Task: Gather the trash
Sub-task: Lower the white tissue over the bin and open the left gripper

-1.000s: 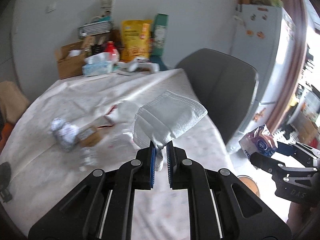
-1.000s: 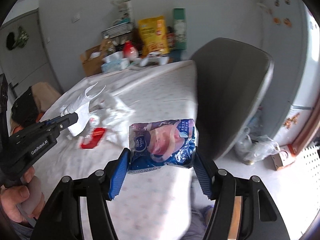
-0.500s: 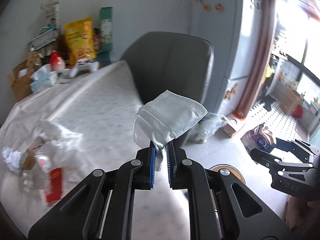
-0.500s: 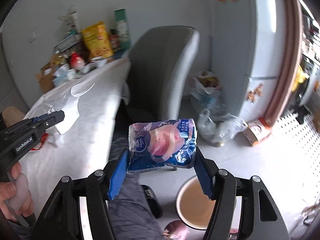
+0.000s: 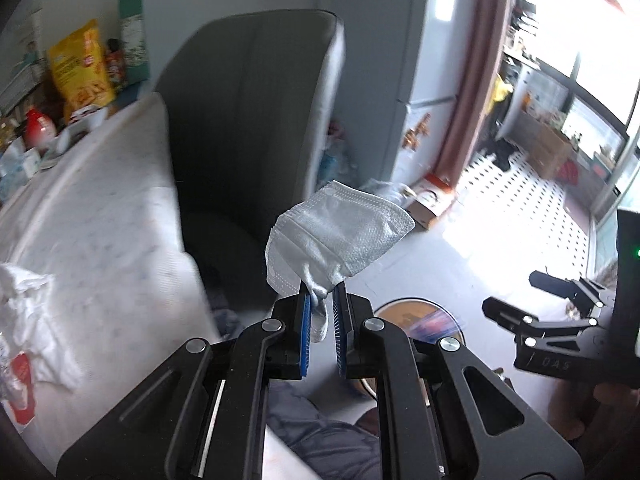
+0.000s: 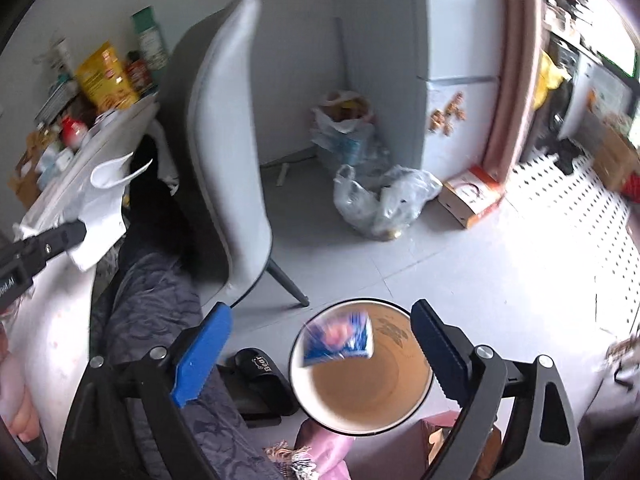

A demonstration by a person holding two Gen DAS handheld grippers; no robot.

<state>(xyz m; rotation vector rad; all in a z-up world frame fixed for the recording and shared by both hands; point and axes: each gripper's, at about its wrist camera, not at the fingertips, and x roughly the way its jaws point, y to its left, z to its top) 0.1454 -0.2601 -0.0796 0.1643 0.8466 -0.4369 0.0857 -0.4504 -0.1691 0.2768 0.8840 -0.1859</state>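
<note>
My left gripper [image 5: 321,312] is shut on a white face mask [image 5: 336,236] and holds it in the air beside the table edge, above the floor. The mask also shows in the right wrist view [image 6: 102,208]. My right gripper [image 6: 320,344] is open wide above a round tan bin [image 6: 362,392] on the floor. A blue and pink tissue packet [image 6: 340,338], blurred, is loose at the bin's mouth between the jaws. In the left wrist view the bin [image 5: 420,316] lies just past my fingers, and the right gripper [image 5: 516,300] stands open to the right.
A grey chair [image 6: 224,152] stands left of the bin, at the white-clothed table [image 5: 88,232] with crumpled trash [image 5: 24,320] on it. Plastic bags [image 6: 380,200], a small box [image 6: 472,196] and a black slipper [image 6: 264,380] lie on the floor. A fridge [image 6: 456,60] stands behind.
Both grippers swung right, away from the table toward the floor bin. The right gripper opened and let go of the tissue packet, which now drops at the bin's mouth. The left still holds the mask.
</note>
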